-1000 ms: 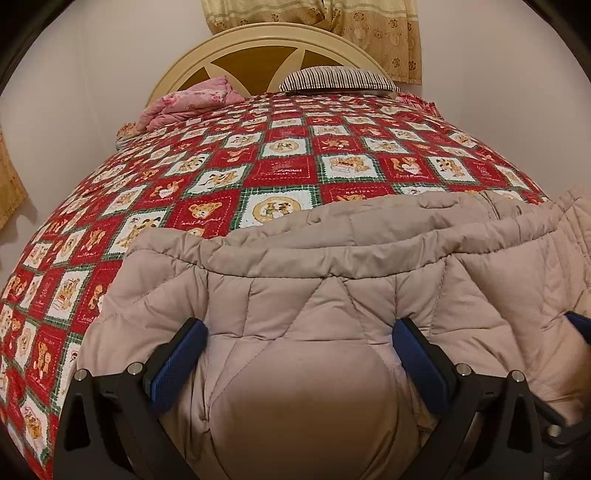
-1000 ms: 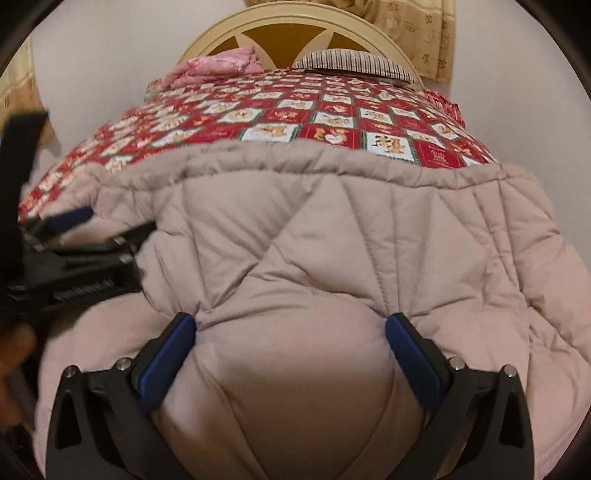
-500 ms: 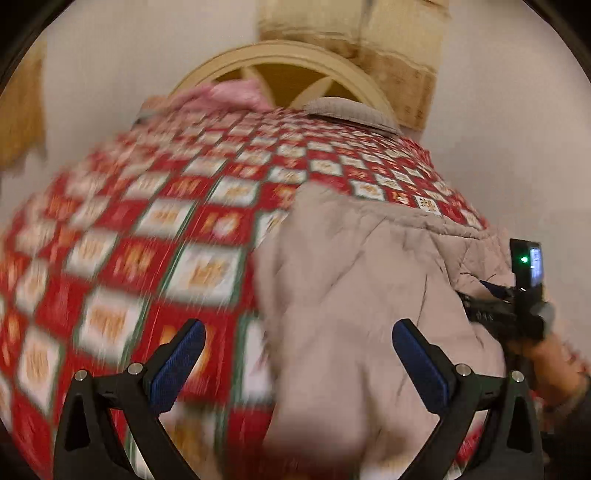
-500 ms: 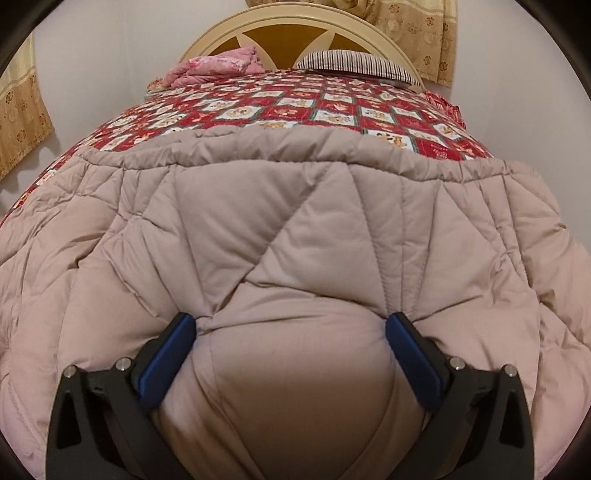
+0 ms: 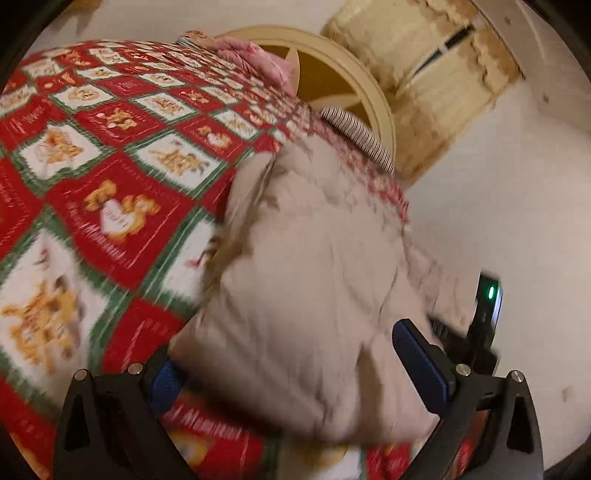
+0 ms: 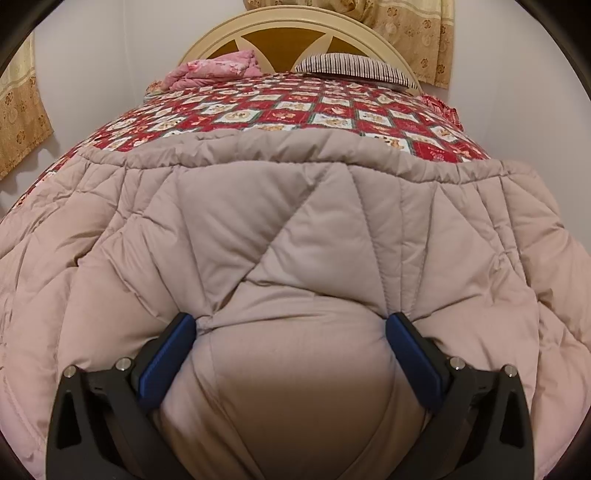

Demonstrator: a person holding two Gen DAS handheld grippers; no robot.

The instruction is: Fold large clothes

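Note:
A large beige quilted coat (image 6: 295, 229) lies spread over the near part of the bed. My right gripper (image 6: 291, 343) has its jaws wide apart with a thick bulge of the coat pressed between the blue pads. In the blurred, tilted left wrist view, my left gripper (image 5: 295, 373) is also wide open, with a bunched part of the coat (image 5: 306, 280) between and above its pads. The right gripper's body (image 5: 484, 317) with a green light shows at the right of that view.
The bed has a red, green and white teddy-bear quilt (image 6: 295, 110). A pink folded blanket (image 6: 214, 72) and a striped pillow (image 6: 351, 66) lie by the cream headboard (image 6: 280, 26). Yellow curtains (image 6: 417, 33) hang behind. Walls stand close on the right.
My left gripper has swung off to the left and tilted, so its view went from facing the coat squarely to a slanted, blurred side view. The right gripper has hardly moved.

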